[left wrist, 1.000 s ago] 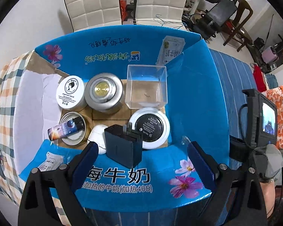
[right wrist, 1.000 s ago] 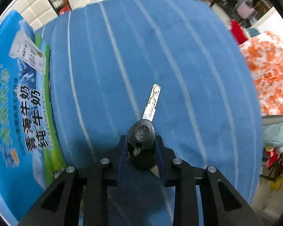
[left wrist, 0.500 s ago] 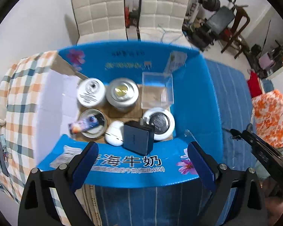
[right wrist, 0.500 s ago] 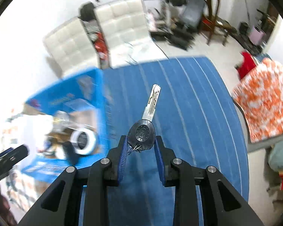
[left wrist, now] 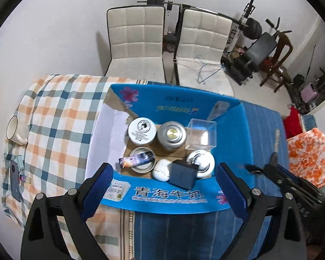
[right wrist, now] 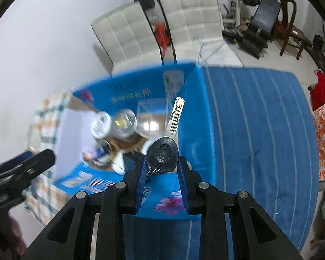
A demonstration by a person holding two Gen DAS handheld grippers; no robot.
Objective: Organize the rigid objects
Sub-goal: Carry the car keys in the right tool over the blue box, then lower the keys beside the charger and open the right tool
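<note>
Right gripper [right wrist: 161, 169] is clenched on the key [right wrist: 162, 151]: the black head sits squeezed between the two blue-padded fingers [right wrist: 141, 173], keyring wire poking out just below the head, metal blade sticking out past the fingertips toward frame top, tilted slightly right. In the right wrist view we see the key held in the air, its blade overlapping the right inner wall of the blue box [right wrist: 197, 112] at frame centre; that view is motion-blurred on the left half, so box contents there are smeared.

Left gripper [left wrist: 163, 186] has its fingers spread wide, nothing between them. It hangs over the near flap of the blue box [left wrist: 166, 195], lower centre of the left wrist view.

Inside the box, left wrist view: white jar [left wrist: 142, 131] and silver tin [left wrist: 171, 135] in the back row, clear plastic cube [left wrist: 201, 134] just right of them; front row has an open tin [left wrist: 142, 159] with a small printed carton [left wrist: 135, 160] lying across it, a white earbud case [left wrist: 162, 170], a dark charger block [left wrist: 182, 174] leaning on a round black-and-white compact [left wrist: 202, 161].

Right gripper with the key also shows edge-on at the right of the left wrist view, beside the box over the blue striped cloth [left wrist: 264, 138]. Checked cloth [left wrist: 58, 112] covers the left of the table, white mug [left wrist: 14, 127] at far left
</note>
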